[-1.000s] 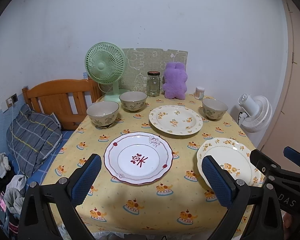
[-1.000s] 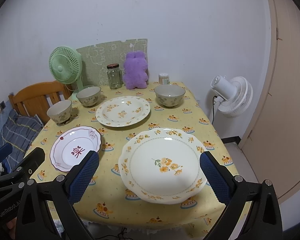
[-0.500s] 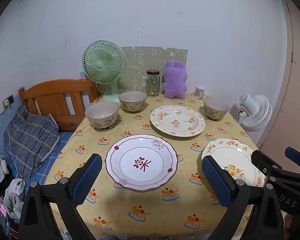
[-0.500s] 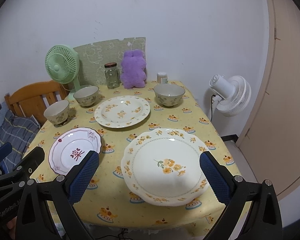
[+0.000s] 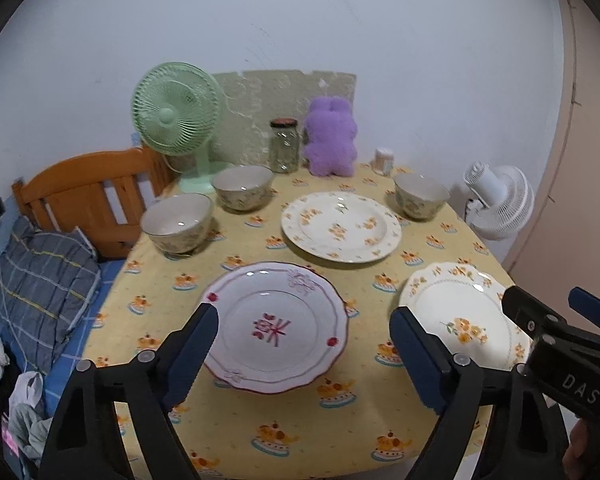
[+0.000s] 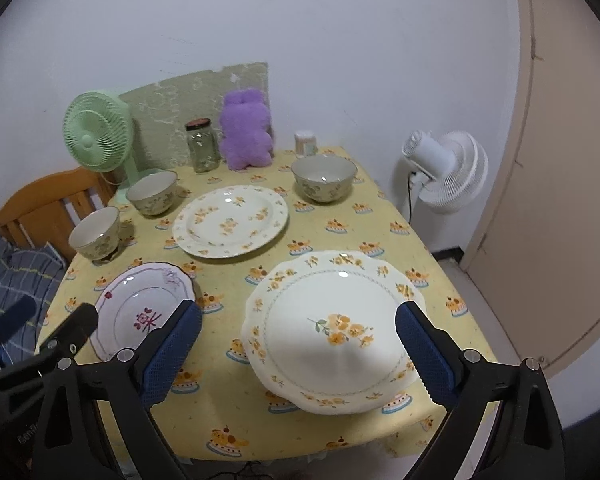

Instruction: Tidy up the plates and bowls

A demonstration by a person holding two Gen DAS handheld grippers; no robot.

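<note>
Between the blue pads of my left gripper (image 5: 302, 328), and below them, lies a white plate with a red rim and red mark (image 5: 276, 300). The jaws are closing and touch nothing. My right gripper (image 6: 298, 316) is open over a scalloped plate with yellow flowers (image 6: 332, 332) at the table's front right. A round floral plate (image 5: 340, 226) sits mid-table. There are three floral bowls: two at the left (image 5: 178, 222) (image 5: 243, 186) and one at the back right (image 5: 420, 196).
Along the wall stand a green fan (image 5: 176, 116), a glass jar (image 5: 285, 146), a purple plush toy (image 5: 330, 136) and a small cup (image 5: 384, 160). A wooden headboard (image 5: 88, 192) and a bed are to the left. A white floor fan (image 6: 444, 172) is to the right.
My left gripper's jaws have narrowed a little. Both views have shifted slightly and the near plates look a bit larger. Nothing on the table has moved.
</note>
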